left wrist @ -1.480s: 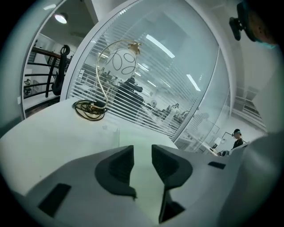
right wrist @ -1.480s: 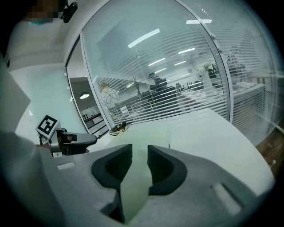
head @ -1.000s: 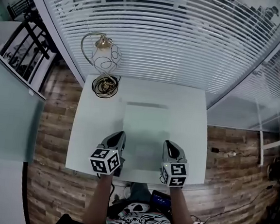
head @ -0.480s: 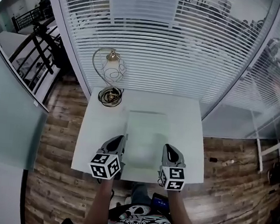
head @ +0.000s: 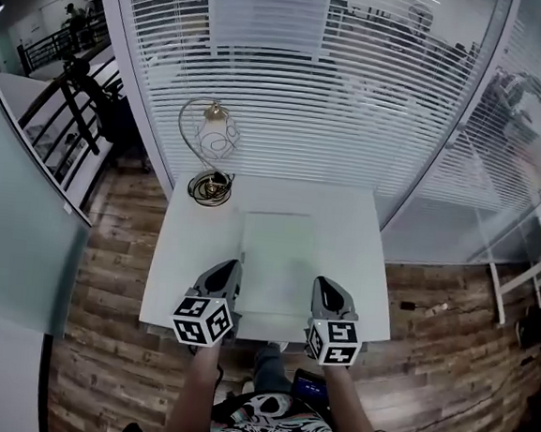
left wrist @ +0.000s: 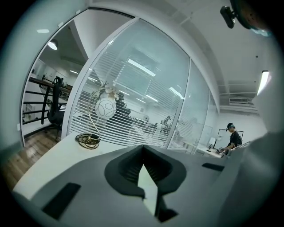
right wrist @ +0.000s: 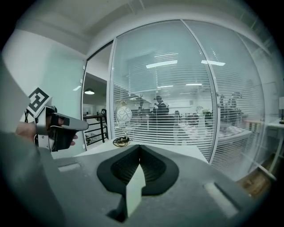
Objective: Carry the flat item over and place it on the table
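The left hand-held gripper point(head: 230, 275) and right hand-held gripper point(head: 326, 289) are each clamped on a side edge of the flat pale sheet point(head: 275, 258). It stretches ahead of them, over the tabletop point(head: 176, 268). The carrying looks done; setting it down and letting go are left.

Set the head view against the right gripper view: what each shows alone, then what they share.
Head view only: the flat sheet's whole outline, with the left gripper and right gripper on its left and right edges. Right gripper view only: its own jaws, seen close, closed on the sheet's thin edge. Both: the globe lamp, the white table and the left gripper.
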Tool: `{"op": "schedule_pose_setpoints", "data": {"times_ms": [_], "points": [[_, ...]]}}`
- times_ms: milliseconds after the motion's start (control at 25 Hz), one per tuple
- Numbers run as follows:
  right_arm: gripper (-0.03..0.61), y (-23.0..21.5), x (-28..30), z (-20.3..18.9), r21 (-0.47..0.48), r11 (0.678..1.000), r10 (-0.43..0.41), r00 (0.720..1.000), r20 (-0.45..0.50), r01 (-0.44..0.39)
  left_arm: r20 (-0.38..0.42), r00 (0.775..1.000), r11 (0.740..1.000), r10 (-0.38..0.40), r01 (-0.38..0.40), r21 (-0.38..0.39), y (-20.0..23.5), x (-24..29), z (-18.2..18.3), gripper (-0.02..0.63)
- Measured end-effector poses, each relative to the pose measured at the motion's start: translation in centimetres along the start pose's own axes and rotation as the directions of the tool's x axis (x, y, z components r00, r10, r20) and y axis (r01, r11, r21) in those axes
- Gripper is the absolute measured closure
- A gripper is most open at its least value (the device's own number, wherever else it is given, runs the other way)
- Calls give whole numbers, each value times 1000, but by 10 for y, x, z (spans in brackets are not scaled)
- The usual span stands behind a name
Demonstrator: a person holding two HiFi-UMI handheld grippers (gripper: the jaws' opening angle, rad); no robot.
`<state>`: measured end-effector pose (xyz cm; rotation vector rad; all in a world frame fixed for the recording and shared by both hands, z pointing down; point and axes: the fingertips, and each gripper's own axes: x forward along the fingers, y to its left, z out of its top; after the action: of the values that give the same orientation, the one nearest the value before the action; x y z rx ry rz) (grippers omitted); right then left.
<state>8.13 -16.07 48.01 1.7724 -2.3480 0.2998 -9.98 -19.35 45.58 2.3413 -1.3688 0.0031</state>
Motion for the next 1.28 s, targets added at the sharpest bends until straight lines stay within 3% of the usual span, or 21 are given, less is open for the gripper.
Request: {"op": "schedule_pose_setpoints", "data": {"times_ms": [560, 1280], "points": [[574, 2, -18, 10, 32, 999, -26, 999, 40, 24, 15, 999, 998, -35, 34, 45, -14, -14, 9, 606], [574, 2, -14, 4, 15, 1000, -10, 1000, -5, 10, 22, 999, 999, -27, 26, 18, -1, -20, 9, 606]]}}
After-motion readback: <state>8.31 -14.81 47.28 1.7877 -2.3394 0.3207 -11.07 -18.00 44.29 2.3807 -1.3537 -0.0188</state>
